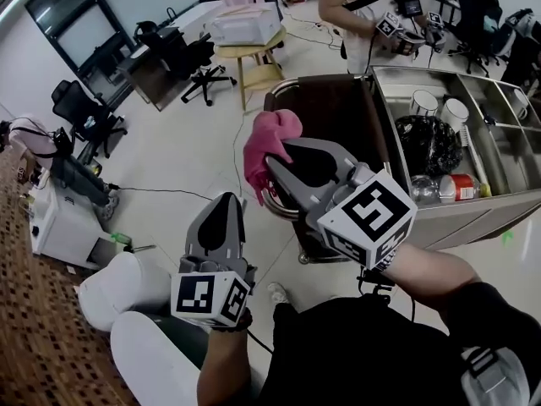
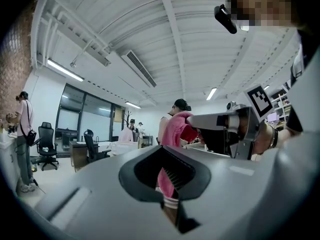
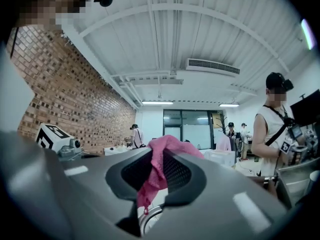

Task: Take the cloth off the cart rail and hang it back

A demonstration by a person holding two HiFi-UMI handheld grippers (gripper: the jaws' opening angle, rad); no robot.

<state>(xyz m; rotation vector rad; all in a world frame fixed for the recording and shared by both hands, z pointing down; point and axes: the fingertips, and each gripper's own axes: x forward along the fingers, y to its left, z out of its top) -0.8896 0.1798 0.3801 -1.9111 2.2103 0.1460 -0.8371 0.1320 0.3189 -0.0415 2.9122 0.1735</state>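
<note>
A pink cloth (image 1: 269, 138) hangs bunched from the tips of my right gripper (image 1: 270, 162), which is shut on it just above the cart's curved steel rail (image 1: 282, 209). In the right gripper view the cloth (image 3: 159, 159) drapes over the jaw tips and down through their hollow, with the rail (image 3: 150, 219) below. My left gripper (image 1: 226, 203) sits lower left of the cloth, shut and empty, away from the cart. From the left gripper view the cloth (image 2: 175, 129) shows beyond its jaws, held by the right gripper (image 2: 194, 122).
The steel cart (image 1: 494, 200) on the right carries cups (image 1: 423, 102), a black bag (image 1: 431, 142) and a can (image 1: 459, 188). A person (image 1: 363, 15) stands behind the cart. A wooden stool with a box (image 1: 245, 25), office chairs (image 1: 84, 112) and white bins (image 1: 127, 290) stand around.
</note>
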